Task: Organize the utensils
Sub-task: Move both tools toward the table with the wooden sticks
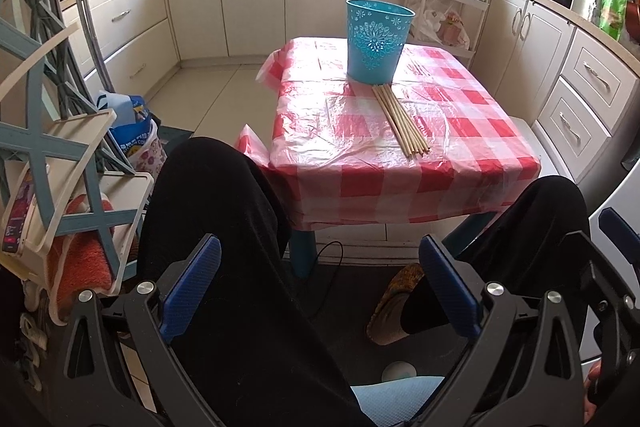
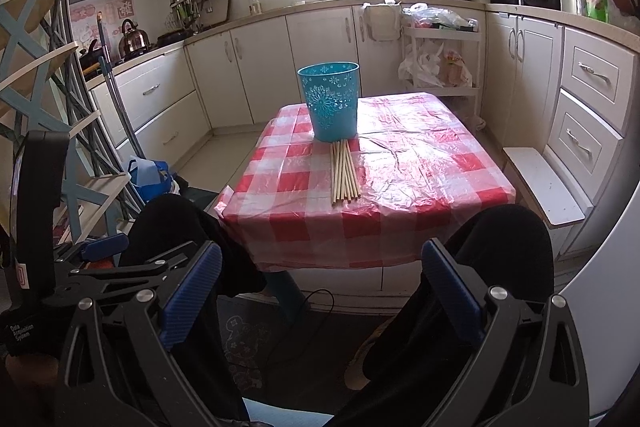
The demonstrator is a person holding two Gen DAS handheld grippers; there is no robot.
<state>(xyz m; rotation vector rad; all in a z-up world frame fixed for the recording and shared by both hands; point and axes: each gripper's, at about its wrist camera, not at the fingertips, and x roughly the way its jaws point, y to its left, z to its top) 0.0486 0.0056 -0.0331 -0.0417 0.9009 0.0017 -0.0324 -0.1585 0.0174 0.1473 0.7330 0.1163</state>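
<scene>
Chopsticks (image 2: 345, 171) on tablecloth (image 2: 420, 163) before bucket (image 2: 330, 103)

Two wrist fisheyes, low above seated person's knees (image 1: 216, 195), angled down, facing table (image 1: 400, 195) from near edge; both share tabletop, kitchen cabinets (image 2: 256, 67) behind.
</scene>
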